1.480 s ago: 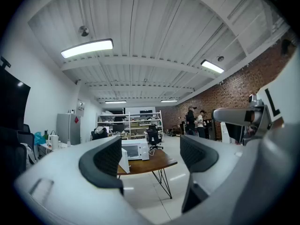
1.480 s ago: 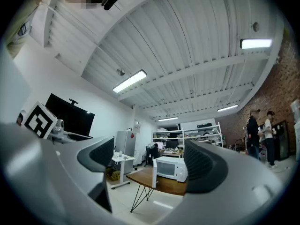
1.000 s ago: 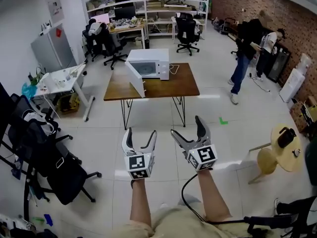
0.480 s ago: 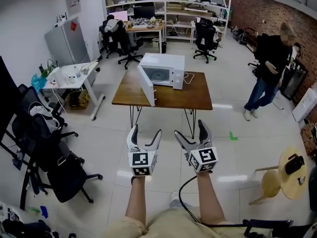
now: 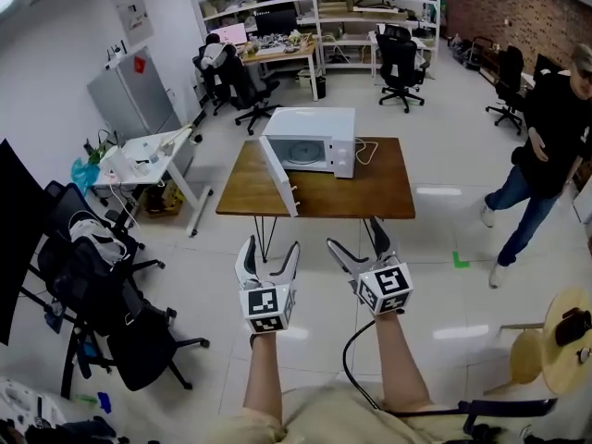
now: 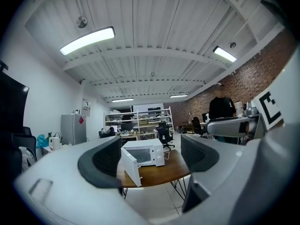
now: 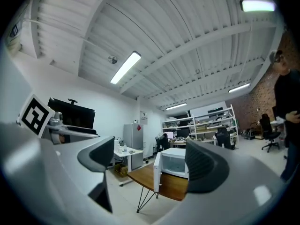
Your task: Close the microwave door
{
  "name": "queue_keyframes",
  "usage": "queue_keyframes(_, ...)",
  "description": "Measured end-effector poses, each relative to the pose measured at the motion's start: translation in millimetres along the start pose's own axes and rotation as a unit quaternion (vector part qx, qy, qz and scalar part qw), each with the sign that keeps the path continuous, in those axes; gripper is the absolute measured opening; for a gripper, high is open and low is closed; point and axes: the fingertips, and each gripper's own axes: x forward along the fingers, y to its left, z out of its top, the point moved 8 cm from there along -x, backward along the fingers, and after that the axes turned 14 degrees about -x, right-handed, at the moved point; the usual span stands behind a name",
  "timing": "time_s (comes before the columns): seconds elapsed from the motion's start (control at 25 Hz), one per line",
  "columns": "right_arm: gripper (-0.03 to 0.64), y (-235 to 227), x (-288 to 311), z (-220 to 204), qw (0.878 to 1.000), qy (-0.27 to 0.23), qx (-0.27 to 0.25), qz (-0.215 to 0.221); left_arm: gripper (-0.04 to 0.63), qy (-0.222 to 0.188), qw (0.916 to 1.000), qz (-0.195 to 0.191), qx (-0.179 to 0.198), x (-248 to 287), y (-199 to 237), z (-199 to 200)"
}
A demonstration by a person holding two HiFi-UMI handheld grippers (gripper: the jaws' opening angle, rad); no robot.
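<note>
- Microwave [image 5: 310, 140] sits at the far middle of the worktop [image 5: 370, 192]. Its door [image 5: 278, 176] hangs wide open on the left hinge, with the free edge out at the worktop's front edge.
- Progress, as I judge it: nothing done yet. The door is fully open and neither gripper is anywhere near it. Bare floor [image 5: 435, 248] lies between the grippers and the worktop.
- Left to do: walk up, get a gripper onto the door's outer face, swing it round and press until it latches.
- Left gripper [image 5: 268, 248]: jaws spread, nothing between them. Its own view shows only the distant microwave [image 6: 143, 156] through the gap.
- Right gripper [image 5: 356, 239]: jaws also spread, and they have just been closing a little. They are empty too, with only the far microwave [image 7: 176, 165] showing between them.
- Hard to read:
  - The door is close to edge-on in the head view, so no handle or latch can be made out.
  - The cavity is too small to tell whether anything is inside.
- Cable [image 5: 367, 151] loops on the worktop just right of the microwave. I can't see where it runs.
- Person [image 5: 546, 146] stands at the right edge, partly cut off by the frame and well apart from the worktop.
</note>
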Motion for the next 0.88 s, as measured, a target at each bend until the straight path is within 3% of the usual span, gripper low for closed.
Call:
queue_keyframes(0.16,0.460,-37.0,23.3,-27.6,1.000,0.008,0.025,0.002,0.402,0.020,0.9997,0.013,0.009,40.0,-2.3,-13.7)
queue_keyframes(0.36,0.457,-57.1,55.3,-56.0,0.999,0.017,0.032,0.011,0.402,0.029,0.9993,0.025,-0.006,77.0,13.2,-27.9)
queue_keyframes(0.56,0.456,-54.5,124.7,-89.6,0.999,0.031,0.024,0.022,0.402,0.031,0.9994,0.018,-0.001,131.5,65.7,-48.0)
queue_keyframes(0.88,0.445,-78.4,253.5,-117.1,1.000,0.021,0.012,0.006,0.396,0.002,0.9990,-0.007,-0.043,242.9,157.6,-54.3)
